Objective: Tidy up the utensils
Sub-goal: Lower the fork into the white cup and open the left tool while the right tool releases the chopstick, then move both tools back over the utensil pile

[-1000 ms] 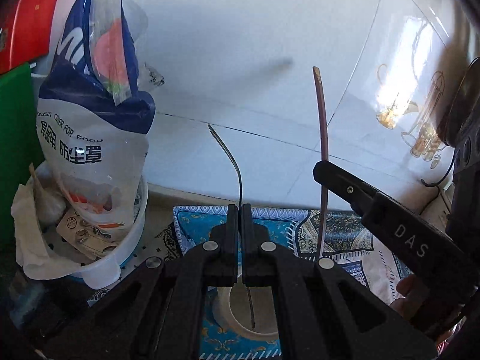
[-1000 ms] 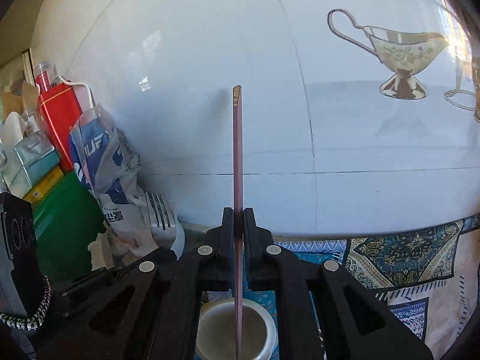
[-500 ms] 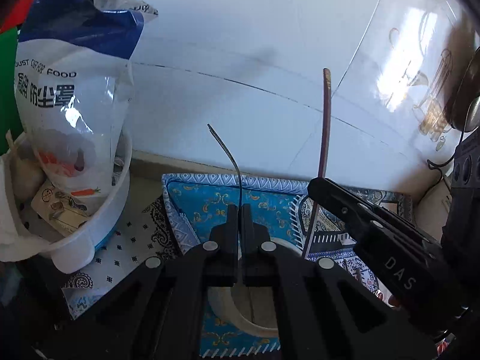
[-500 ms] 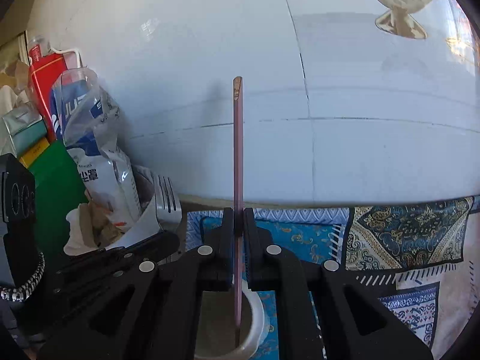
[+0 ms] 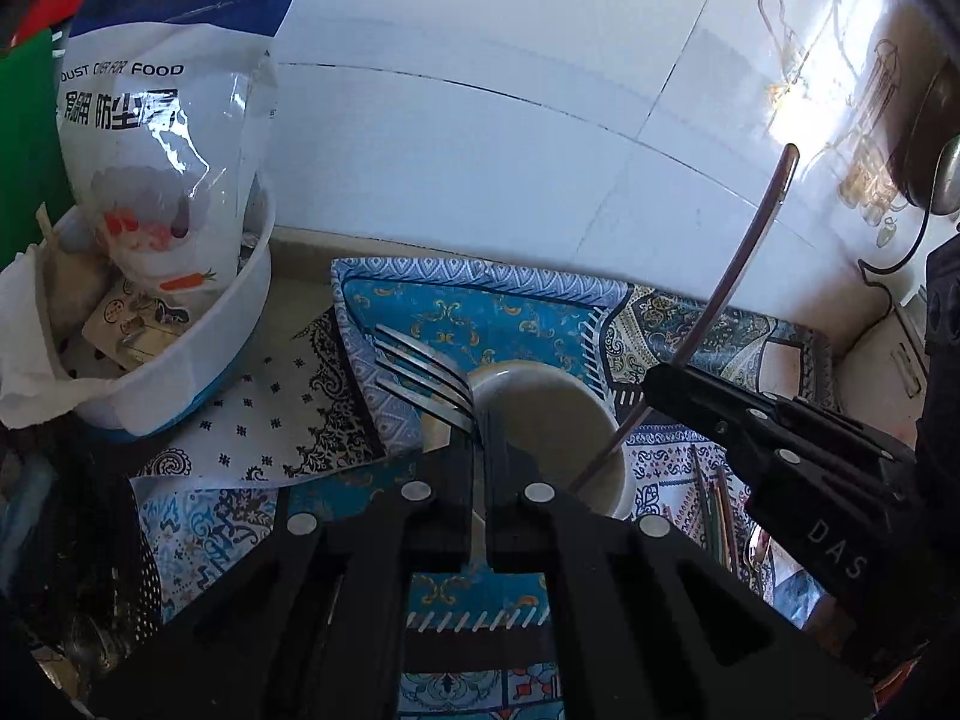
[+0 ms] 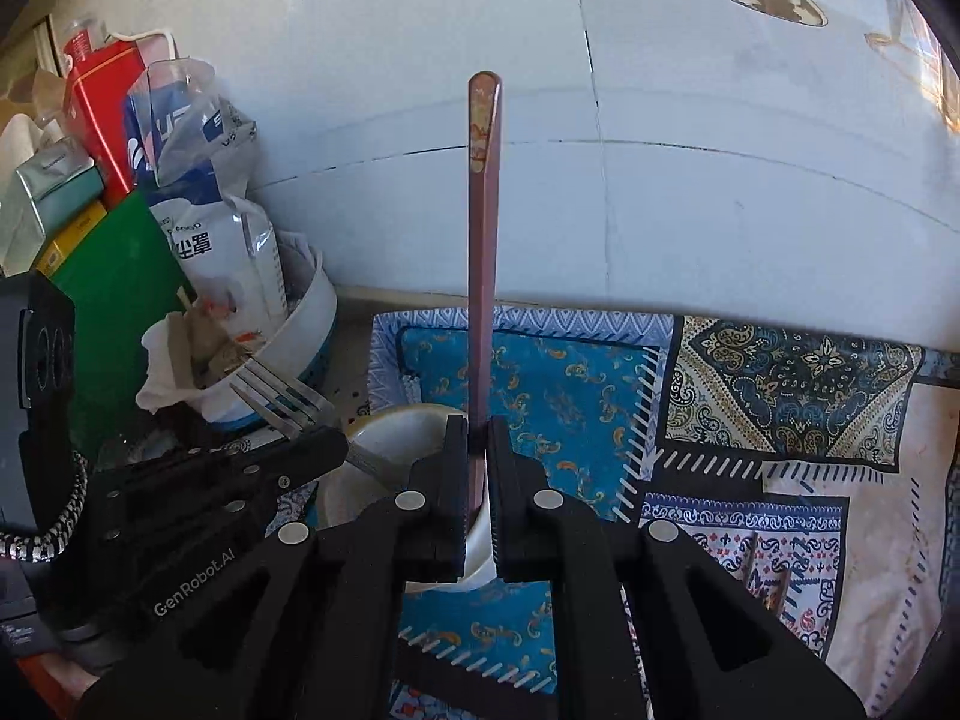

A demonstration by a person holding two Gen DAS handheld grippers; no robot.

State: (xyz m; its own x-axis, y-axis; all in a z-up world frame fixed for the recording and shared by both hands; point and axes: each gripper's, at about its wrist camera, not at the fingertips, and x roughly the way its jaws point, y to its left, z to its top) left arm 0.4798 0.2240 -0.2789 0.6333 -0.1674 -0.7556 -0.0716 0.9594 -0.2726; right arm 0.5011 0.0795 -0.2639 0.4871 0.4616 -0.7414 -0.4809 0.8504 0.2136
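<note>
Both jaws clamped tight: my left gripper (image 5: 478,441) pinches a fork (image 5: 420,373), tines angled out over the white cup (image 5: 606,420), my right gripper (image 6: 478,450) grips a reddish chopstick (image 6: 483,228) upright, tip inside it.

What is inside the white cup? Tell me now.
In the white cup: the lower tip of the chopstick, held by the right gripper, and the fork handle, held by the left gripper. The cup's bottom is hidden by the fingers.
</note>
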